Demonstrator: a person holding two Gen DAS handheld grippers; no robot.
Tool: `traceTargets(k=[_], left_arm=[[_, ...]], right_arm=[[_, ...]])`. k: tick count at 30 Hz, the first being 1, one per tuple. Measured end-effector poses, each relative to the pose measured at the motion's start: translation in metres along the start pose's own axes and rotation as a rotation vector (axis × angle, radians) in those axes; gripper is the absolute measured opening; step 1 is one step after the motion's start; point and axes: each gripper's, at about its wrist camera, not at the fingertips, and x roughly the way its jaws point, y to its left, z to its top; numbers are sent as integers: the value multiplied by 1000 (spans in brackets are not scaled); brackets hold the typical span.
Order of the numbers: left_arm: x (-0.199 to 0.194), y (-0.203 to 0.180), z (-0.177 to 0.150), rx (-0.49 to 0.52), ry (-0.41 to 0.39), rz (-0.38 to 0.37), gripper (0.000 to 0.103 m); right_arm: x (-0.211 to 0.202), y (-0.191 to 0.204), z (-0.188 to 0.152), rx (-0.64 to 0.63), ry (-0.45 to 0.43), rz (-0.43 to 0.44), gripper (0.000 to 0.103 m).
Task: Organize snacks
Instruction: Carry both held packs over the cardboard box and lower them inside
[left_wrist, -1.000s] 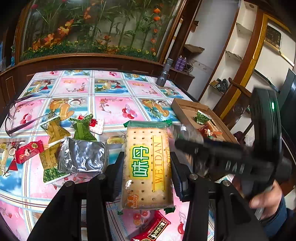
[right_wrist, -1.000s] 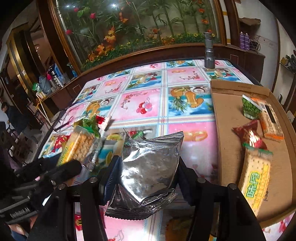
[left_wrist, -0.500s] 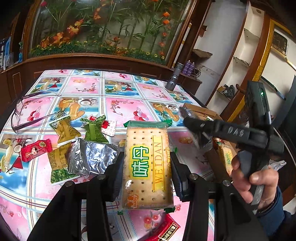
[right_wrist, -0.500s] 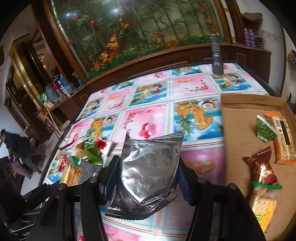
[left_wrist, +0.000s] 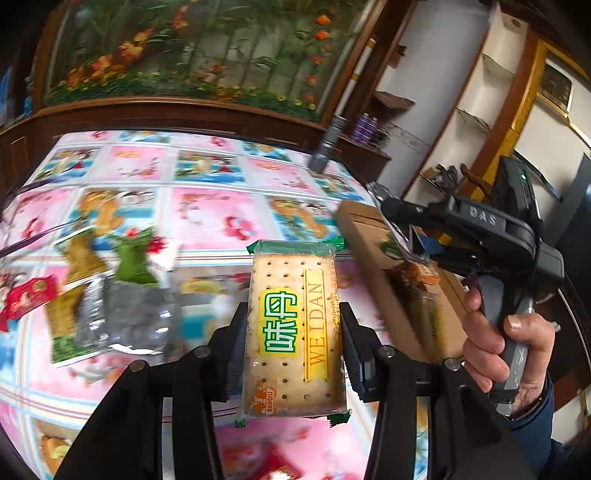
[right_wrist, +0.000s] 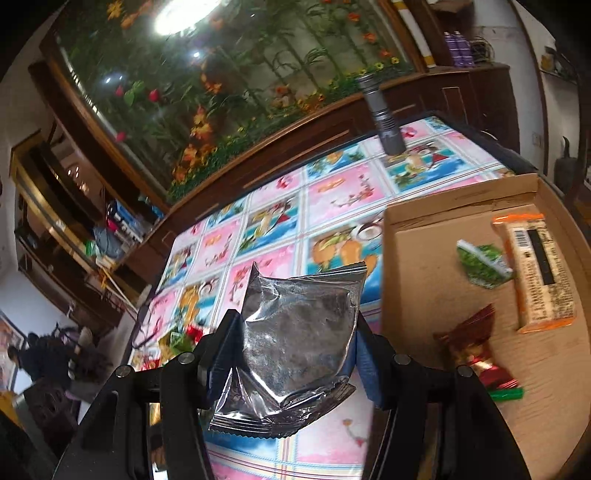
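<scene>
Left gripper (left_wrist: 293, 343) pinching WEIDAN cracker pack (left_wrist: 293, 332) by its long edges, held above the patterned tablecloth (left_wrist: 207, 218). Right gripper (right_wrist: 295, 354) clamped on silver foil pouch (right_wrist: 295, 343), just left of cardboard tray (right_wrist: 417, 266). Tray holding orange bar (right_wrist: 535, 273), green packet (right_wrist: 484, 264), red candy pack (right_wrist: 476, 350). More snacks blurred on cloth at left.

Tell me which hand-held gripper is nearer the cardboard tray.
Right. The right hand-held gripper, shut on a silver packet, reaches over the cardboard tray's near edge. The left hand-held gripper, shut on a cracker pack, sits beside the tray, over the tablecloth.
</scene>
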Motion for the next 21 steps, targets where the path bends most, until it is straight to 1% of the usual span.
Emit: traceTargets(k=[3, 6, 10, 14, 17, 19, 21], left_arm=[[10, -20, 3, 28, 10, -15, 44], [21, -44, 9, 59, 19, -36, 44], [34, -74, 17, 89, 22, -82, 44], [56, -106, 21, 105, 52, -132, 44], [71, -125, 16, 126, 66, -144, 44], [86, -135, 10, 119, 94, -153, 44], [94, -138, 4, 114, 112, -154, 44]], right_arm=[[-8, -14, 9, 43, -14, 11, 63], [-22, -32, 19, 81, -44, 2, 63], [-48, -62, 33, 156, -116, -9, 63], [-65, -91, 41, 233, -151, -31, 63], [-71, -109, 42, 284, -156, -65, 63], [-72, -115, 43, 299, -151, -91, 63], [-69, -116, 44, 295, -139, -146, 63]])
